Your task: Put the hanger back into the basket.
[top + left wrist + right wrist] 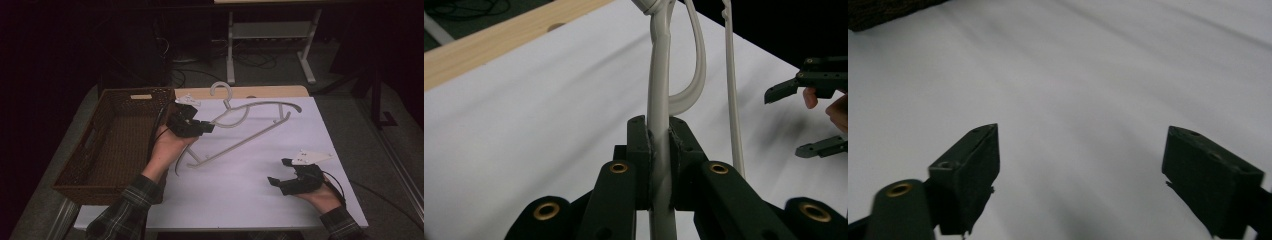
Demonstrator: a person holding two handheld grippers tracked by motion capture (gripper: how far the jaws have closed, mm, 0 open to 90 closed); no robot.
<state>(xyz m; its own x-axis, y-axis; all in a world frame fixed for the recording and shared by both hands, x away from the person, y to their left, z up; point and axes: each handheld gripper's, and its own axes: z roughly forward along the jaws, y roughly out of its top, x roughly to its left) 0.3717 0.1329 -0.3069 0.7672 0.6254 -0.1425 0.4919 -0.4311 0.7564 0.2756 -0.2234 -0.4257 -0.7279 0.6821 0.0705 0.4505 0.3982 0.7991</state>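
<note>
A pale grey plastic clothes hanger (250, 127) is held above the white table (240, 200), its hook pointing toward the far edge. My left gripper (207, 128) is shut on the hanger's left arm. In the left gripper view the two black jaws pinch the grey hanger (660, 100) bar between them. My right gripper (280, 171) sits low over the table at the right front, open and holding nothing. The right gripper view has its jaws (1080, 170) wide apart over bare white surface.
A brown wicker basket (107, 145) stands at the left side of the table, close to my left hand. A strip of wooden edge (260, 92) runs along the far side. Beyond it are a white table frame (270, 35) and cables on the floor.
</note>
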